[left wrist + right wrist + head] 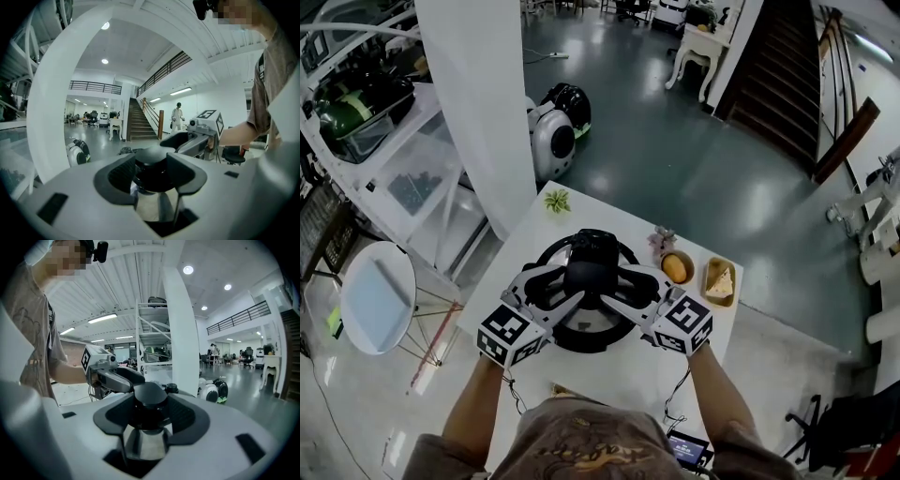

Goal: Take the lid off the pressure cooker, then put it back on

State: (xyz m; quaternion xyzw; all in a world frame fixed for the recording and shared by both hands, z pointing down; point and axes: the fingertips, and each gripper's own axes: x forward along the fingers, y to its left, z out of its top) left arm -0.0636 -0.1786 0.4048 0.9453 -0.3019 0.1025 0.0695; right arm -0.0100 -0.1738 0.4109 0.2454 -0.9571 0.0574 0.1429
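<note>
Tongs from both sides meet on the same spot. The left tongs have their dark pads set against either side of the black knob on top of the lid, clamped on it as far as I can see. The right tongs come in from the opposite side and hug that knob the same way, so each tool shows just beyond the knob in the other's view. From overhead, the left tongs and right tongs form a shallow V over the middle of the lid. The lid sits on the pressure cooker, which stands mid-way along the white surface. Further along the surface are a small green plant, a bowl holding something orange and a tray. A white pillar rises just beyond its corner.
</note>
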